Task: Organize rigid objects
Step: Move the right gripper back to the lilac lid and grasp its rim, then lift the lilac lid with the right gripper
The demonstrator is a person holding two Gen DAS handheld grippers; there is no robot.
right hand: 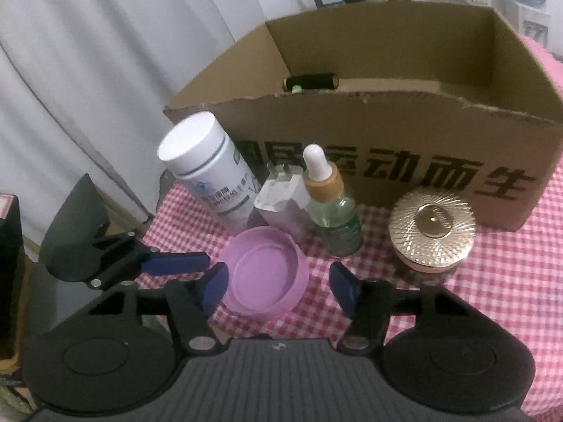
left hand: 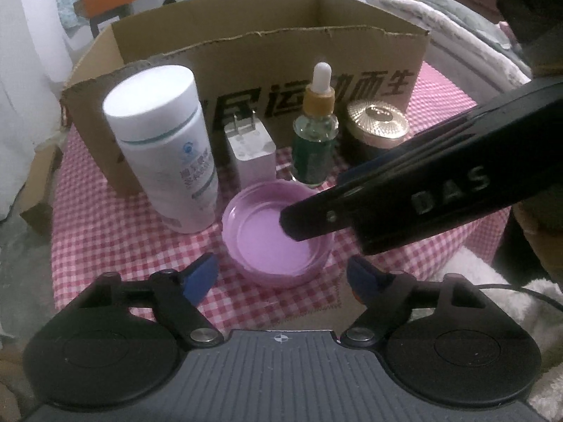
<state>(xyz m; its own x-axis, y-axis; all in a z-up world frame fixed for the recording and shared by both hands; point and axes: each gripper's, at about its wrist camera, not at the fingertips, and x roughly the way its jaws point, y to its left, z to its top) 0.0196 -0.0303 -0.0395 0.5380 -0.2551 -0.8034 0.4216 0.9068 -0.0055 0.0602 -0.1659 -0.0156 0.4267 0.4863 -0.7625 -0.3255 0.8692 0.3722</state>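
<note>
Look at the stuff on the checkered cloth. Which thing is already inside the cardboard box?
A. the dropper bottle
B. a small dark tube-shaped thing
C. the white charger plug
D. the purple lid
B: in the right wrist view a dark cylinder lies inside the cardboard box, while the dropper bottle, purple lid and white charger plug stand on the cloth in front of it.

The box [right hand: 404, 183] front carries large black Chinese characters; "运动而生" reads clearly, and the characters before it are hidden. The right gripper [left hand: 306, 218] arm is embossed "DAS". The white bottle [left hand: 169, 154] has a label, seemingly Chinese, too blurred to read.
</note>
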